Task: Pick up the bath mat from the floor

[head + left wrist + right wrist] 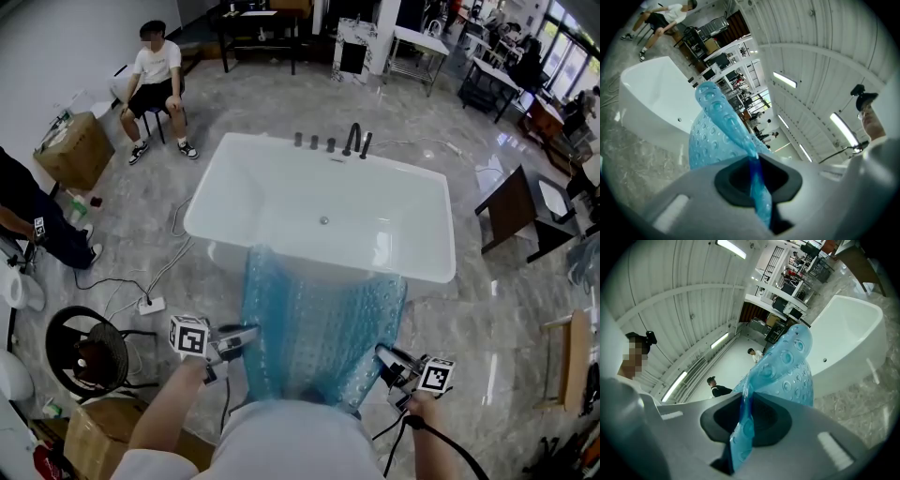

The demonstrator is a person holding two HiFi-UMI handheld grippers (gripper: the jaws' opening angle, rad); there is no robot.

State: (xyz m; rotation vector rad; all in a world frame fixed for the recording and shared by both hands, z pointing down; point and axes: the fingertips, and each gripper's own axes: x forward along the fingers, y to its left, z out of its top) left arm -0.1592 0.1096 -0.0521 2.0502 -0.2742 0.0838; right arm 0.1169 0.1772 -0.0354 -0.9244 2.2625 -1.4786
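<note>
Blue bath mat [319, 319] hangs lower centre, clamped by left gripper [249, 337] and right gripper [384, 356]; pickup looks essentially done.

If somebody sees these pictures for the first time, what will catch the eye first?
The blue bubbled bath mat, hanging at bottom centre, with one side pinched in the left gripper and the other in the right gripper. Behind it stands a big white bathtub on the grey floor.

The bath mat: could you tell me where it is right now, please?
In the head view, the bath mat hangs at lower centre, gripped at its sides by the left gripper and right gripper, just in front of the white bathtub.
</note>
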